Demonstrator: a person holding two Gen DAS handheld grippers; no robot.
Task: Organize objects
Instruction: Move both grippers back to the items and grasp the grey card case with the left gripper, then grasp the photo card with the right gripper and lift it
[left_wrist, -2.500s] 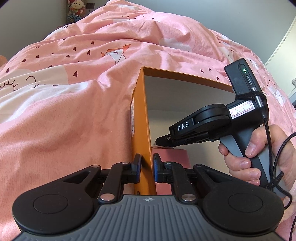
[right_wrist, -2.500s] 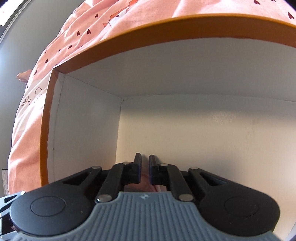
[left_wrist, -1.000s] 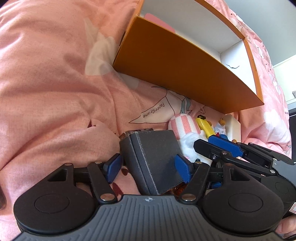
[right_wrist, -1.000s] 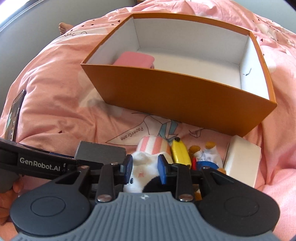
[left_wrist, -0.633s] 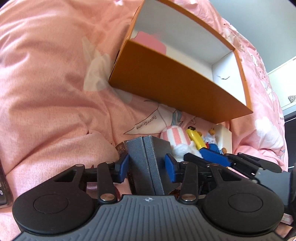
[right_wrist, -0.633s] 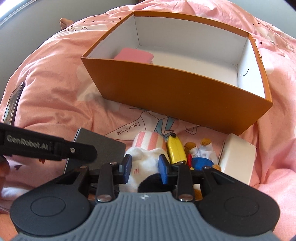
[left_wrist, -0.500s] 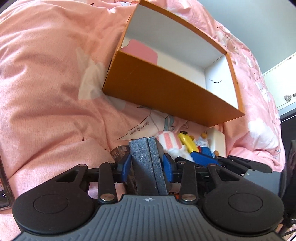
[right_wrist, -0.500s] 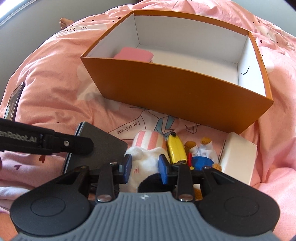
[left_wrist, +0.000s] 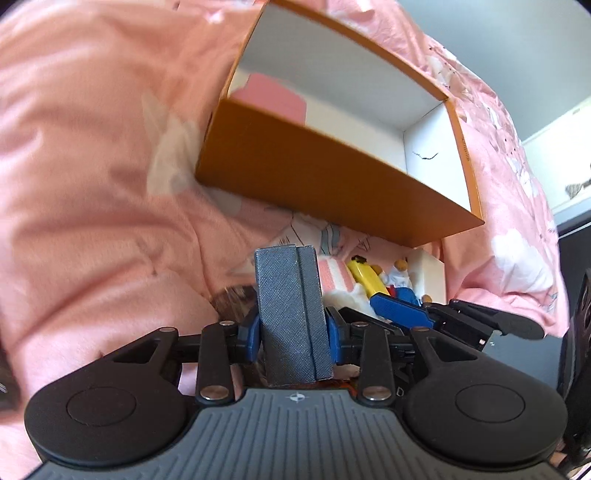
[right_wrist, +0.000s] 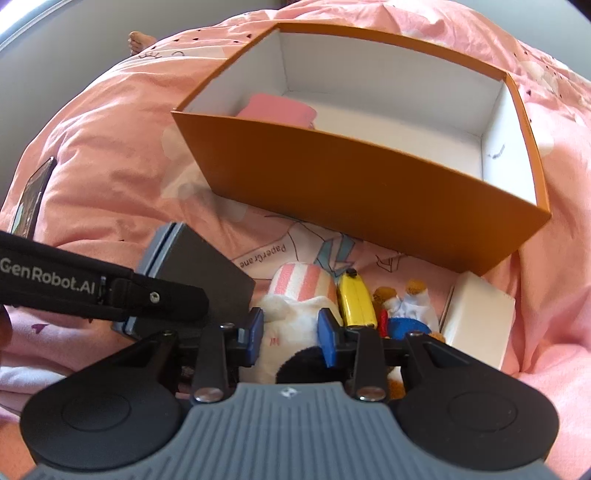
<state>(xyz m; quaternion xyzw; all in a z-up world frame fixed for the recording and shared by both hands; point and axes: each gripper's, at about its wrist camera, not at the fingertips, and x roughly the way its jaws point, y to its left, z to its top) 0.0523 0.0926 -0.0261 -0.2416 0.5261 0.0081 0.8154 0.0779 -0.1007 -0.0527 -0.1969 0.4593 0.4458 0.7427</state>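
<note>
Now the grey case (left_wrist: 291, 314) is seen clamped edge-on between the blue pads of the left gripper (left_wrist: 293, 334), where a second ago it lay flat between widely spread fingers; it has been tipped upright and raised off the pink quilt (left_wrist: 92, 184). From this it is judged that the pick is done and the carry to the box is the step in hand. The right gripper (right_wrist: 290, 334) is held partly open around the white plush toy (right_wrist: 291, 314), with its pads just beside the fabric; whether a grip has been made cannot be told.

Past the plush, toward 12 o'clock, a pink-striped piece (right_wrist: 303, 282) is seen, with a yellow toy (right_wrist: 356, 297) at 1 o'clock, a small blue-and-white figure (right_wrist: 406, 310) beside it, and a white box (right_wrist: 478, 314) at 2 o'clock, all still on the quilt.

Farther at 12 o'clock the orange box (right_wrist: 369, 195) is set open. Only a pink flat object (right_wrist: 279, 109) is held in it, in the left near corner; the rest of its white floor is bare.
</note>
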